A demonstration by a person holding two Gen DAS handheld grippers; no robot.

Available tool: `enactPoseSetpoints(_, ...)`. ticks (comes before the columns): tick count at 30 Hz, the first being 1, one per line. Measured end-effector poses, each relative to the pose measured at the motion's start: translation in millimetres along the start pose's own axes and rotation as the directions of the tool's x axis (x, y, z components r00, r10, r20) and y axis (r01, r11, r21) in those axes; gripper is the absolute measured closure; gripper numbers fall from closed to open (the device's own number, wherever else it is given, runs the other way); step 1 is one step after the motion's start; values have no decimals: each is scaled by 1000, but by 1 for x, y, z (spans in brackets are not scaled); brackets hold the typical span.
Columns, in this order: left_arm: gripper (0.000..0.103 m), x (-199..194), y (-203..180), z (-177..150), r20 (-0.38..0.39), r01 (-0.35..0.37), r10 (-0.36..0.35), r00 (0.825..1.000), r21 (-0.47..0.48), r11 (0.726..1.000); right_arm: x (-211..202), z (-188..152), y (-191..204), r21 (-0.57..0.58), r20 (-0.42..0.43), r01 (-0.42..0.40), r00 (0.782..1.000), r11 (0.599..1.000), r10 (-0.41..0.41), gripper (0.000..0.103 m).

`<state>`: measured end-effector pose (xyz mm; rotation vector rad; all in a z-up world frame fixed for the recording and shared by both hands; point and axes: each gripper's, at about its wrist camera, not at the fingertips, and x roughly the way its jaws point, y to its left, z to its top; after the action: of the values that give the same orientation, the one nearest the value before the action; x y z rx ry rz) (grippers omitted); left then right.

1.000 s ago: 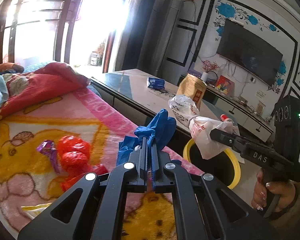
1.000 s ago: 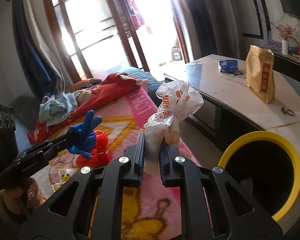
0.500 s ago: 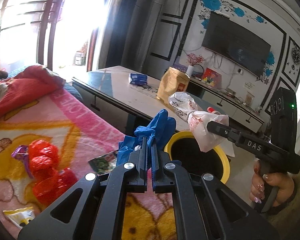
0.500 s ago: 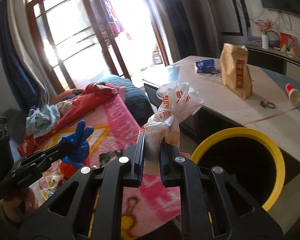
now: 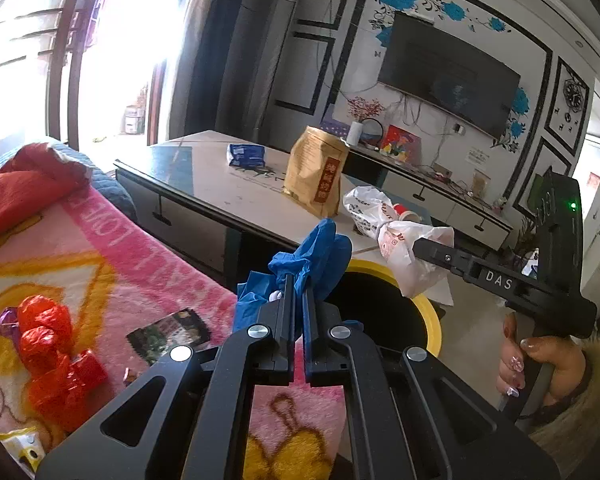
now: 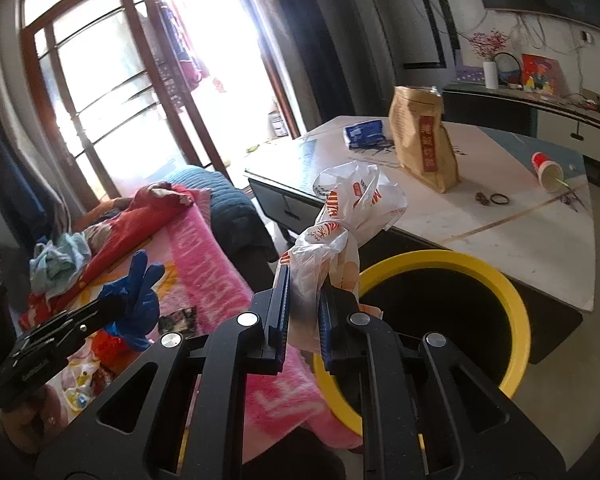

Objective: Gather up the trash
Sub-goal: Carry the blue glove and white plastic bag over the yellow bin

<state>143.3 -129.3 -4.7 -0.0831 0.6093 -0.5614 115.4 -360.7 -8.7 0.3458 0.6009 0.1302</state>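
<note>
Left wrist view: left gripper (image 5: 296, 292) clamped on one blue glove (image 5: 316, 256), centre frame; right gripper (image 5: 420, 246) clamped on one white plastic bag (image 5: 404, 240), over one yellow-rimmed bin (image 5: 432, 320). Neither dropped yet. Left on blanket (image 5: 148, 272), lower left: red wrappers (image 5: 52, 352), one dark packet (image 5: 168, 334).

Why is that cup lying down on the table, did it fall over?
Yes, the red paper cup lies tipped on its side on the table, its open end toward the edge. Whether anything spilled I cannot tell. Wrappers also litter the pink blanket.
</note>
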Motion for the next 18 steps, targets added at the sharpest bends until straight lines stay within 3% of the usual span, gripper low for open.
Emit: enactPoseSetpoints(18,100,41,-28,-8,-60,54,-52,997,33,998,-7,-3,-43,72,-9,96,995,993,-95,95)
